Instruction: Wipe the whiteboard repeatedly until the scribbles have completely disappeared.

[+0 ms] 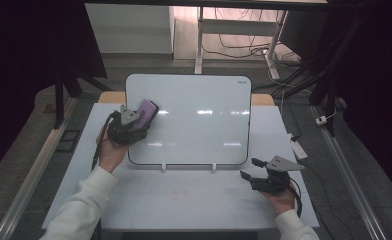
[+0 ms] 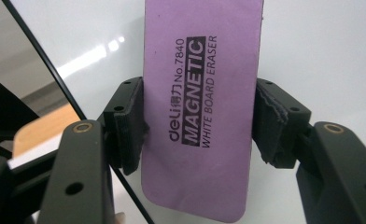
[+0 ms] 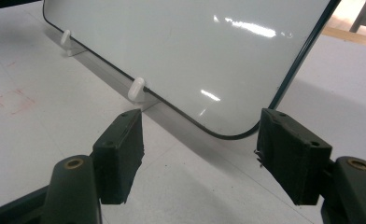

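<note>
Nearest the person, the right gripper (image 1: 252,169) waits just off the whiteboard's (image 1: 199,120) lower right corner, above the table (image 1: 184,200), its jaws spread with nothing between them; it probably stays clear so the other hand can work. Farther on, the left gripper (image 1: 134,120) pinches a purple eraser (image 1: 146,112) by its two long edges, the pads (image 2: 127,126) pressed against them. Such a sideways hold likely keeps the flat wiping face turned to the whiteboard. The eraser sits at the whiteboard's upper left part, against or just over its surface; which, I cannot tell. Its long axis runs along the jaws, pointing up and slightly right, toward the whiteboard's top edge.
</note>
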### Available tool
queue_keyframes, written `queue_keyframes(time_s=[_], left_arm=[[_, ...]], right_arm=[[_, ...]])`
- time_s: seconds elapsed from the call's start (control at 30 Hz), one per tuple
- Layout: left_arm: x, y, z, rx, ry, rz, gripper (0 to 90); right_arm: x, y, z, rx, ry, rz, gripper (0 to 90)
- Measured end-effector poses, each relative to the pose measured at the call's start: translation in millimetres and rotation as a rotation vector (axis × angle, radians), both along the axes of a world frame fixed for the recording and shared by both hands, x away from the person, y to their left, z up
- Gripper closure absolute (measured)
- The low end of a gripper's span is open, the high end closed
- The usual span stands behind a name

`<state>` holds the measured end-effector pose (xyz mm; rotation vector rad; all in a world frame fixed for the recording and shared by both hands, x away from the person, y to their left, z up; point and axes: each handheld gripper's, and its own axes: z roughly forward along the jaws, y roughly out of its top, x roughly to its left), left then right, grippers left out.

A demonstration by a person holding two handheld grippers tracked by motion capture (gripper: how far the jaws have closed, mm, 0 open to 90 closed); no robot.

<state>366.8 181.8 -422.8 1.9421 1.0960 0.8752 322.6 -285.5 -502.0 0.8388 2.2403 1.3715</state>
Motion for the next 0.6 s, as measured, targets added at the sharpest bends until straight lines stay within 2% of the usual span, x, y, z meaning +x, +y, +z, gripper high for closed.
queue_keyframes(time_s=[0.17, 0.3, 0.43, 0.53, 0.6], left_arm=[[8.2, -10.5, 7.2, 0.027, -0.029, 0.021, 40.6], [7.4, -18.5, 6.1, 0.076, -0.046, 0.028, 40.6], [3.8, -25.8, 2.0, 0.063, -0.026, -0.012, 40.6], [-2.3, -37.5, -5.8, 0.093, -0.016, -0.060, 40.6], [-7.4, -44.5, -11.9, 0.135, -0.021, -0.085, 40.6]], right_arm=[[0.1, -0.1, -0.1, -0.001, -0.002, 0.000, 31.3], [0.1, -0.4, -0.1, -0.002, 0.000, -0.002, 31.2], [0.3, 0.0, -0.4, -0.004, -0.001, 0.000, 31.3], [-0.2, 0.6, 0.0, -0.007, -0.006, 0.001, 31.3], [-0.4, 0.4, 0.1, -0.004, -0.003, -0.002, 31.3]])
